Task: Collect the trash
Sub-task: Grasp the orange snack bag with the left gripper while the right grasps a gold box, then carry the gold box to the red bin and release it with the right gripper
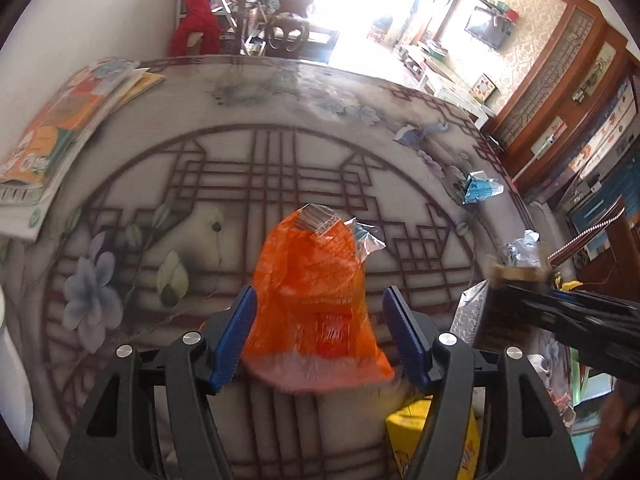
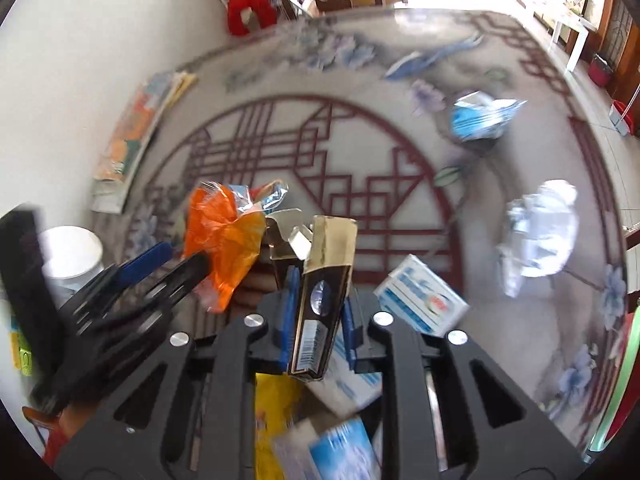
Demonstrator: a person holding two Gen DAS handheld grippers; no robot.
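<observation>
The left gripper (image 1: 316, 332) stands spread, its blue pads on either side of an orange plastic wrapper (image 1: 312, 300) without visibly pressing it; in the right wrist view the same wrapper (image 2: 224, 240) hangs off that gripper (image 2: 176, 264), so whether it is really held I cannot tell. The right gripper (image 2: 318, 312) is pinched on a gold and black carton (image 2: 324, 292), which stands upright between its pads with its torn flap open at the top.

Below both grippers lies a heap of collected trash (its container, if there is one, is hidden): a yellow packet (image 1: 436, 436) and, seen only from the right wrist, blue and white boxes (image 2: 420, 300) and a blurred blue pack (image 2: 344, 452). A white jar (image 2: 72, 256) stands at the left edge.

Trash on the patterned table (image 1: 160, 200): a crushed blue and white carton (image 1: 480, 188) near the far right edge and a crumpled white paper (image 2: 540, 232) nearer, well apart from each other. The left view shows the paper only partly, behind the right gripper's arm. A stack of picture books (image 1: 60, 132) lies along the wall side. The left view alone shows the room beyond, with a wall television (image 1: 486, 30) and wooden cabinets (image 1: 560, 100); a red garment (image 2: 244, 0) hangs past the table's far end
</observation>
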